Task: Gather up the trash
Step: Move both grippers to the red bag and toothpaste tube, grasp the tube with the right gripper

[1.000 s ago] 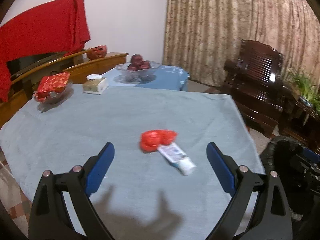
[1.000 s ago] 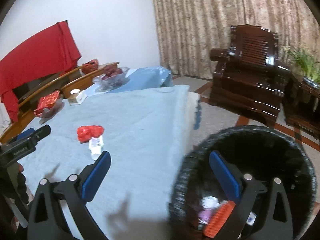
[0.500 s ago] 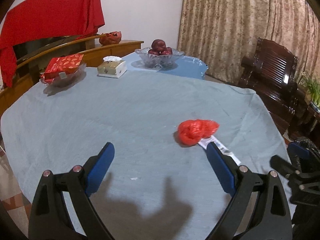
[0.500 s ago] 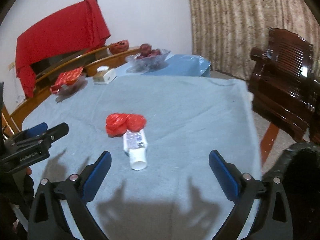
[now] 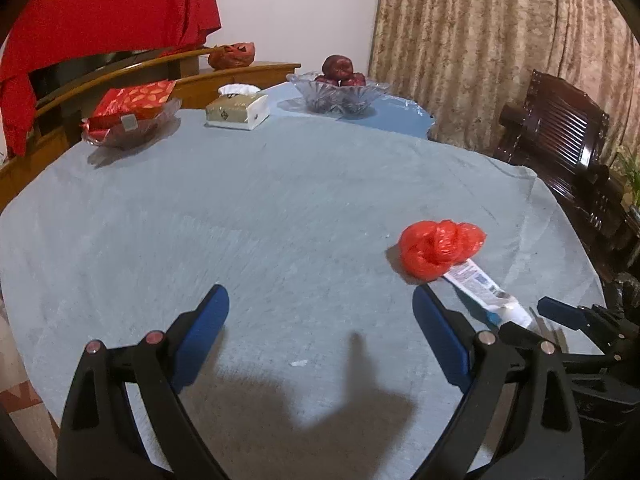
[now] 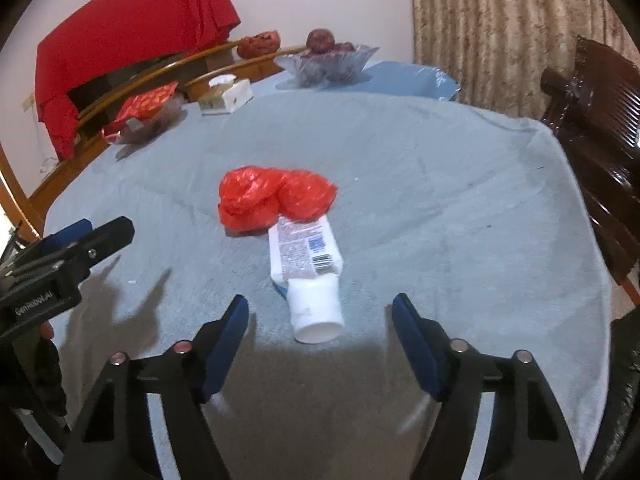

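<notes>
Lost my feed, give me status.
Both grippers open, empty; right gripper jaws just closing, lined up on white tube. Red bag touches tube's far end. Nothing blocking.

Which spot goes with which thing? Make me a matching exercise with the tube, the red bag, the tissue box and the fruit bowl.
Things:
1. tube
2. red bag
3. tissue box
4. fruit bowl

Places:
A. at the far edge of the table, left of the fruit bowl
B. on the blue cloth at the very back, holding dark red fruit
C. lying cap-first just ahead of the right gripper
D. crumpled against the tube's far end

Pairs: 1-C, 2-D, 3-A, 4-B
</notes>
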Tool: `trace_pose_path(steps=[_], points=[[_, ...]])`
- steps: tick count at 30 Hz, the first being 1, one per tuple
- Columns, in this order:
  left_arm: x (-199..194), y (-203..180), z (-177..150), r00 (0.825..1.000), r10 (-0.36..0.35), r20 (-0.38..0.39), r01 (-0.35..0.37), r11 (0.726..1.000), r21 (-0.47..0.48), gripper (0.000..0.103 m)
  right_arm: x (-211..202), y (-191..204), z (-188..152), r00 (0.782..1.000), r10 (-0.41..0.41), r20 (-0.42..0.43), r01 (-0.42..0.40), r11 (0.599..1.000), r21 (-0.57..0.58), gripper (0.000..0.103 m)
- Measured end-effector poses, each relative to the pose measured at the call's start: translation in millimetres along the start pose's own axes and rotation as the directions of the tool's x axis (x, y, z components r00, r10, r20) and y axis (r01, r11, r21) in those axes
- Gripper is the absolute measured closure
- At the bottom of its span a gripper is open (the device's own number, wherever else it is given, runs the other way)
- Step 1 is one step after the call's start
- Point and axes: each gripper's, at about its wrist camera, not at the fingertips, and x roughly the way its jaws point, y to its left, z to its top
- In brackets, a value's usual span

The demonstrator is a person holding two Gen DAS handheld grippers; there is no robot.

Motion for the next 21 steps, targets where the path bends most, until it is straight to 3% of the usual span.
trace_pose_path(steps=[5,10,14,21], points=[[8,4,1,1.000,-0.002,-0.007,0.002,1.000,-0.011,0.013,13,1,8,1.000,0.004,-0.025,-0.004,1.000,0.003,0.036],[9,2,2,1.000,-0.003,-0.007,0.003,1.000,-0.013,0.013,18,1,12,0.999,-0.014,-0.033,0.014,1.000,0.005,0.047],[11,0,2,1.000,-0.005,-0.007,0.005,1.000,-0.009,0.013,15,-1,10,1.000,-0.004,-0.025,0.005,1.000,0.015,0.073],[12,-16,6,1.000,-0.022,-0.006,0.022,1.000,0.012,0.013,1,-11,3,1.000,-0.025,-0.008,0.025,0.999,0.038,0.074]])
